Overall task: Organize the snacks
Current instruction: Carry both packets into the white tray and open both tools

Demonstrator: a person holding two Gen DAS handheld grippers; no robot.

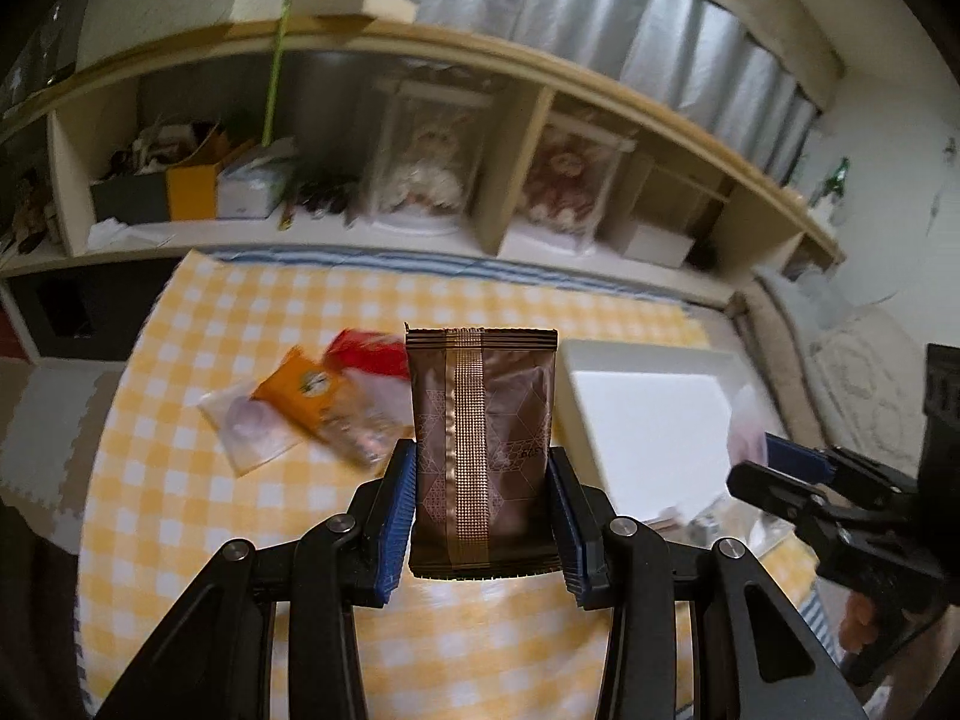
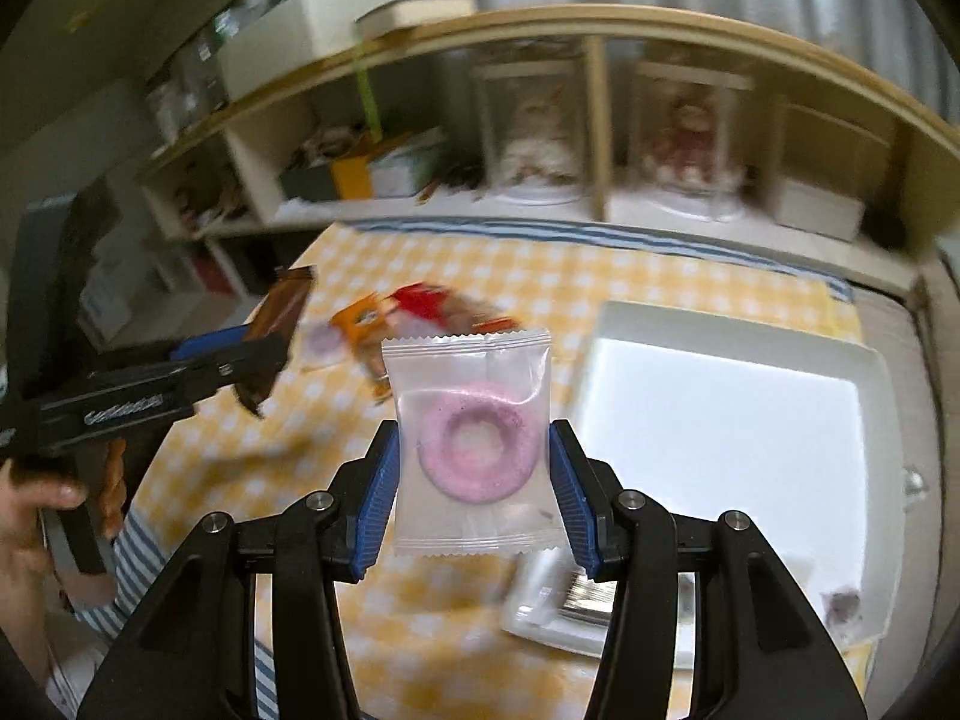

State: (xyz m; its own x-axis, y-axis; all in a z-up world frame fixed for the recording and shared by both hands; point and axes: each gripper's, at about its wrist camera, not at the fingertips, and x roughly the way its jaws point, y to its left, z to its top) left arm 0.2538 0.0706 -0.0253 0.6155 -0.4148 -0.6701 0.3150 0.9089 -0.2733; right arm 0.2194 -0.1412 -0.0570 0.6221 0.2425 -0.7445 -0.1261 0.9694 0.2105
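Left gripper (image 1: 483, 516) tilted downward above the yellow-checked table (image 1: 252, 324), clamped on a brown snack packet (image 1: 483, 456) held upright. Right gripper (image 2: 474, 501) likewise tilted down, pinching a clear packet (image 2: 471, 441) with a pink ring inside. White tray (image 2: 720, 420) toward the table's right edge; loose snacks (image 1: 312, 402), blurred, perhaps three, near the middle. Wooden shelf (image 1: 420, 48) along the far edge.
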